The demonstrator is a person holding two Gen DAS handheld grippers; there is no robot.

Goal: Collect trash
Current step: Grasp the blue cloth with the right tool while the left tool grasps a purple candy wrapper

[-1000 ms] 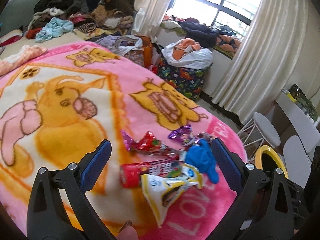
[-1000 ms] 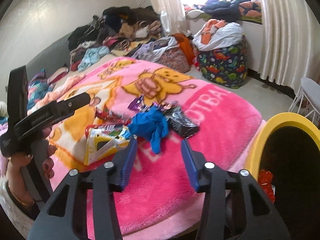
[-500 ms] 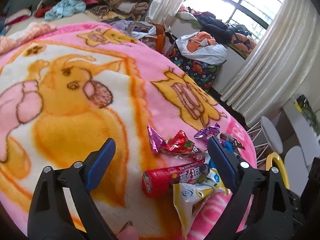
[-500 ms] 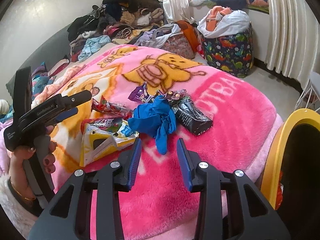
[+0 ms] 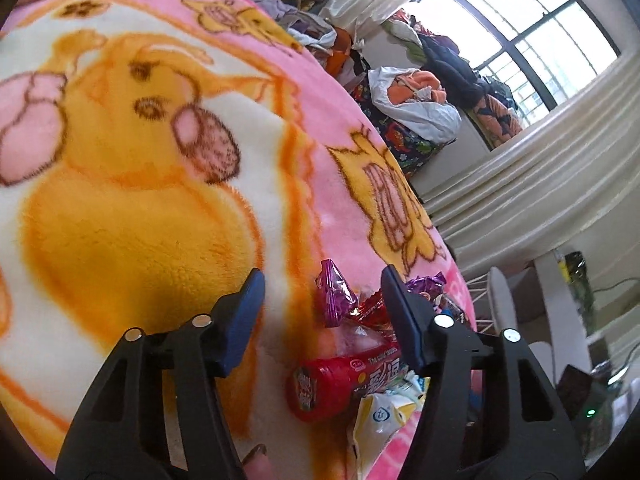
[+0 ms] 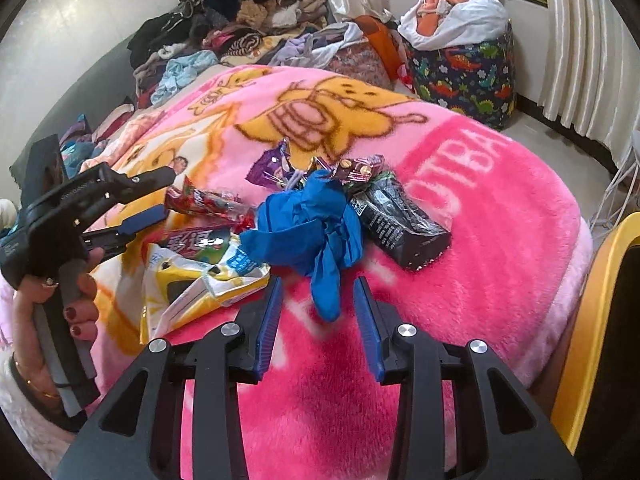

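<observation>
A pile of trash lies on the pink cartoon blanket (image 6: 480,208). It holds a crumpled blue glove (image 6: 308,228), a black wrapper (image 6: 400,220), a yellow and white packet (image 6: 196,280), a red tube (image 5: 344,376) and a red and purple candy wrapper (image 5: 336,300). My right gripper (image 6: 318,312) is open, its jaws on either side of the glove's hanging tip. My left gripper (image 5: 320,312) is open low over the blanket, with the candy wrapper and the red tube between its jaws. It also shows in the right wrist view (image 6: 152,196).
A yellow-rimmed bin (image 6: 592,328) stands at the bed's right edge. Heaped clothes (image 6: 240,20) cover the far end of the bed. A dinosaur-print basket (image 6: 464,68) of laundry stands on the floor by the curtains (image 6: 580,40). A white stool (image 5: 500,304) is near the bed.
My left gripper has moved down and forward to the candy wrapper and red tube, with its jaws narrowed. My right gripper has advanced to the blue glove with its jaws narrowed around the tip.
</observation>
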